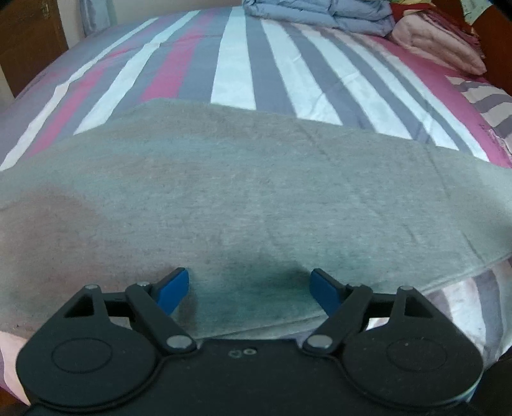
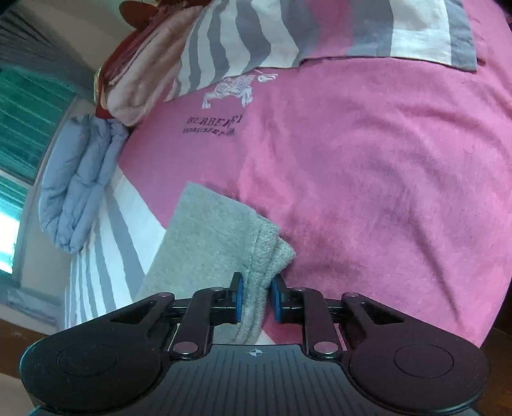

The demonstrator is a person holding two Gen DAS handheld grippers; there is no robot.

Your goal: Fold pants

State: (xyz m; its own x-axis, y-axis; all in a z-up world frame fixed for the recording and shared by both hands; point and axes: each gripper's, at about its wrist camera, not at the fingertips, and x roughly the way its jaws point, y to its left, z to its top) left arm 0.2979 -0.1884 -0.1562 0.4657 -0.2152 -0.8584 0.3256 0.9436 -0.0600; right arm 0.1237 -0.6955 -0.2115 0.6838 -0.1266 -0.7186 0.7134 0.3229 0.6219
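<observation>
Grey pants lie spread flat across the striped bed in the left wrist view. My left gripper is open, its blue pads resting low over the near edge of the pants. In the right wrist view my right gripper is shut on a bunched end of the grey pants, with fabric pinched between the blue pads above the pink part of the bedsheet.
A folded blue-grey quilt and a pink blanket lie at the far end of the bed. A striped pillow sits beyond the right gripper. A window with a green blind is at the left.
</observation>
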